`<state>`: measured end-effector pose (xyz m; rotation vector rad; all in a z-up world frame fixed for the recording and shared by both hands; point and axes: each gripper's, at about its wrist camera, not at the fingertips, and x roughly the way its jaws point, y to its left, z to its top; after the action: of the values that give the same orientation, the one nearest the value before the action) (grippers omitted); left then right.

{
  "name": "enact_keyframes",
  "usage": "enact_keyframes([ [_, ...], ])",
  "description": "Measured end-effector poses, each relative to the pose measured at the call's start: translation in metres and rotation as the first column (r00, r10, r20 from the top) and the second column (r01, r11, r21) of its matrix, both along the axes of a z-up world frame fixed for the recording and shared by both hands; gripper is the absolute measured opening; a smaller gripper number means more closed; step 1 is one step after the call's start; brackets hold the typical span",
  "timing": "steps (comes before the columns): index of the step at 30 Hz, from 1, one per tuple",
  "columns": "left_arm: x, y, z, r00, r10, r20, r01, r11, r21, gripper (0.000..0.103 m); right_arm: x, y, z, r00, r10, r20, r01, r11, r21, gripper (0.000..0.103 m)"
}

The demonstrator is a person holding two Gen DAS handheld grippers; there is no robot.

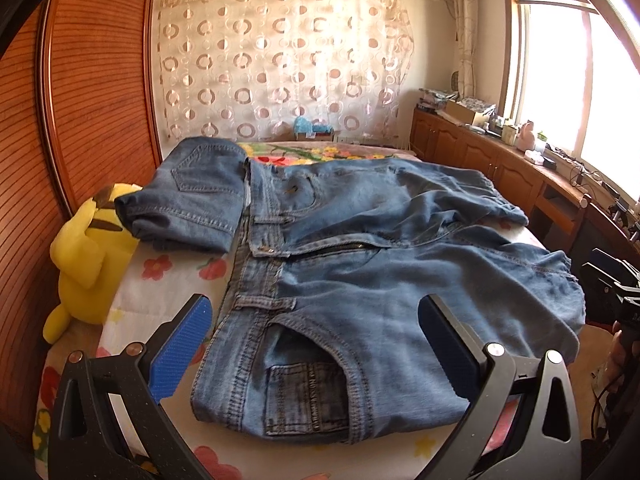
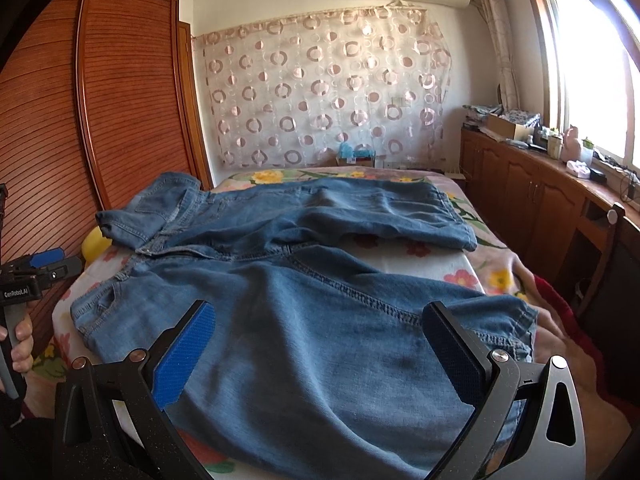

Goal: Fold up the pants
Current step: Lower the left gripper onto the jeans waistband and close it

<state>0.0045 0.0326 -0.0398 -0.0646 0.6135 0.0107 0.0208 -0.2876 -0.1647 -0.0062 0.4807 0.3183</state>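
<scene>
Blue denim pants point(image 1: 360, 272) lie spread on a flowered bed, waistband to the left, legs running right. They also fill the right wrist view point(image 2: 304, 312). My left gripper point(image 1: 316, 344) is open, hovering over the near waistband corner and front pocket, holding nothing. My right gripper point(image 2: 320, 344) is open over the near leg, its right finger near the hem, holding nothing. The left gripper also shows at the left edge of the right wrist view point(image 2: 44, 268).
A second folded pair of jeans point(image 1: 192, 200) lies at the far left of the bed point(image 1: 160, 300). A yellow plush toy point(image 1: 88, 256) sits against the wooden wardrobe point(image 1: 92, 120). Wooden cabinets point(image 1: 480, 160) run along the right under the window.
</scene>
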Motion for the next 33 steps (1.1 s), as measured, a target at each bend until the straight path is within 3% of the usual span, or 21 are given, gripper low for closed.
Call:
enact_keyframes([
  [15, -0.008, 0.046, -0.040, 0.996, 0.022, -0.087, -0.026, 0.999, -0.044, 0.103, 0.015, -0.002, -0.014, 0.997, 0.027, -0.070, -0.031, 0.998, -0.056, 0.103],
  [19, -0.014, 0.057, -0.052, 0.993, 0.032, -0.111, -0.038, 0.998, -0.048, 0.102, 0.021, -0.005, -0.016, 0.991, 0.043, -0.127, -0.049, 0.998, -0.046, 0.100],
  [25, -0.021, 0.073, -0.067, 0.988, 0.037, -0.152, -0.050, 0.995, -0.082, 0.086, 0.019, -0.011, -0.014, 0.984, 0.047, -0.170, -0.061, 0.995, -0.079, 0.095],
  [30, -0.026, 0.082, -0.075, 0.984, 0.035, -0.174, -0.056, 0.992, -0.117, 0.064, 0.015, -0.015, -0.013, 0.982, 0.027, -0.187, -0.045, 0.995, -0.093, 0.095],
  [33, -0.028, 0.085, -0.077, 0.984, 0.020, -0.176, -0.048, 0.987, -0.154, 0.059, 0.011, -0.016, -0.011, 0.980, 0.018, -0.197, -0.038, 0.994, -0.099, 0.095],
])
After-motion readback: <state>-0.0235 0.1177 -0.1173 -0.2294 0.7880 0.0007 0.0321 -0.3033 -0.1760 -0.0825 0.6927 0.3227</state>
